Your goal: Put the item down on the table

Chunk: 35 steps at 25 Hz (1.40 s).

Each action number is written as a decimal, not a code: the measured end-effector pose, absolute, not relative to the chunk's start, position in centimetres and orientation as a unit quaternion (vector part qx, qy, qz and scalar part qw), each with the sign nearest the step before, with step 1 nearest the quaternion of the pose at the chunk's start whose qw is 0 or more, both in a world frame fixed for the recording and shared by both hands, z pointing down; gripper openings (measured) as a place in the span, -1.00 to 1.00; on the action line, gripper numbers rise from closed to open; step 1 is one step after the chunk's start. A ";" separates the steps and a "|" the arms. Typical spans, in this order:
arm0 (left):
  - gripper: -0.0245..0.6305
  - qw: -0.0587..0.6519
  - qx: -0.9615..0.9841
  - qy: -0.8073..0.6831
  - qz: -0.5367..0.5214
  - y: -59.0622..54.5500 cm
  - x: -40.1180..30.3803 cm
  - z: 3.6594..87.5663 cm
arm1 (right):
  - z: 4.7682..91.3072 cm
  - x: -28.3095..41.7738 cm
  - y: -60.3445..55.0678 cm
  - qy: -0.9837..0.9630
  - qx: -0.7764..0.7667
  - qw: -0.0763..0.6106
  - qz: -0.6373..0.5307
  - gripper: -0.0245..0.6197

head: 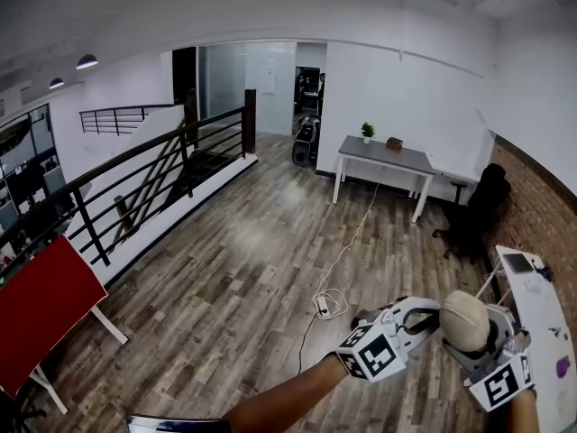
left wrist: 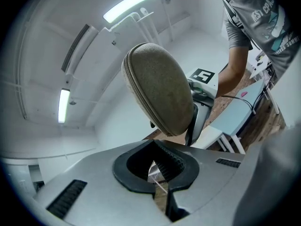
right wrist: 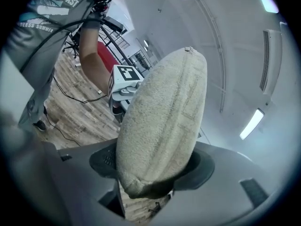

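Beige zip case (head: 464, 321), oval with a fuzzy fabric shell and a zipper seam round its edge, is held off the ground in the right gripper (head: 482, 345). In the right gripper view the case (right wrist: 162, 121) stands on end with its lower tip sunk between the jaws, which close on it from both sides; the dark curved pads (right wrist: 200, 171) hug its flanks. It touches no counter: in the head view it hangs over the wooden floor (head: 243, 269), just left of the white counter (head: 544, 327) along the right edge.

The left gripper (head: 416, 321) is close beside the case, pointing toward it without touching. In the left gripper view its jaws are drawn together to a thin slit with nothing between them, and the case (left wrist: 160, 91) shows beyond them, gripped from below by the other tool, whose marker cube (left wrist: 202, 75) peeks out behind it. A bare forearm (head: 279, 404) runs up to the left gripper.

On the white counter lie a dark flat device (head: 520, 262) and a small purple thing (head: 561, 366). Farther off, a white cable (head: 329, 300) trails across the floor toward a grey table (head: 383, 156) carrying a small plant (head: 367, 132) and a brown box (head: 394, 142). A black chair (head: 478, 210) stands by the brick wall, a black railing (head: 135, 179) lines the left, and a red panel (head: 41, 309) leans at lower left.
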<state>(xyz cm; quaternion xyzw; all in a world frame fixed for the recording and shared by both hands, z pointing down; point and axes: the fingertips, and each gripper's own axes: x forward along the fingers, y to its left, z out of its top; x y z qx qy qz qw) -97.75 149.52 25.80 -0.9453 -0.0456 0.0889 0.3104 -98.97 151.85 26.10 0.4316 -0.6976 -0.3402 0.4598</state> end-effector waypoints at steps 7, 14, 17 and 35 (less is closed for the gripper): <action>-0.93 0.310 -0.949 -0.031 0.058 144.1 -89.8 27.5 | 27.8 -90.5 146.4 -0.716 0.427 0.434 -0.343 -0.10; -0.93 0.314 -0.948 -0.029 0.043 140.8 -77.7 30.0 | 30.1 -77.0 142.3 -0.724 0.435 0.422 -0.327 -0.10; -0.93 0.344 -0.938 -0.028 0.030 139.4 -72.9 31.5 | 32.0 -70.7 140.6 -0.732 0.464 0.389 -0.311 -0.10; -0.93 0.314 -0.948 -0.050 0.029 122.4 -64.3 30.8 | 29.7 -63.1 124.1 -0.710 0.443 0.431 -0.337 -0.10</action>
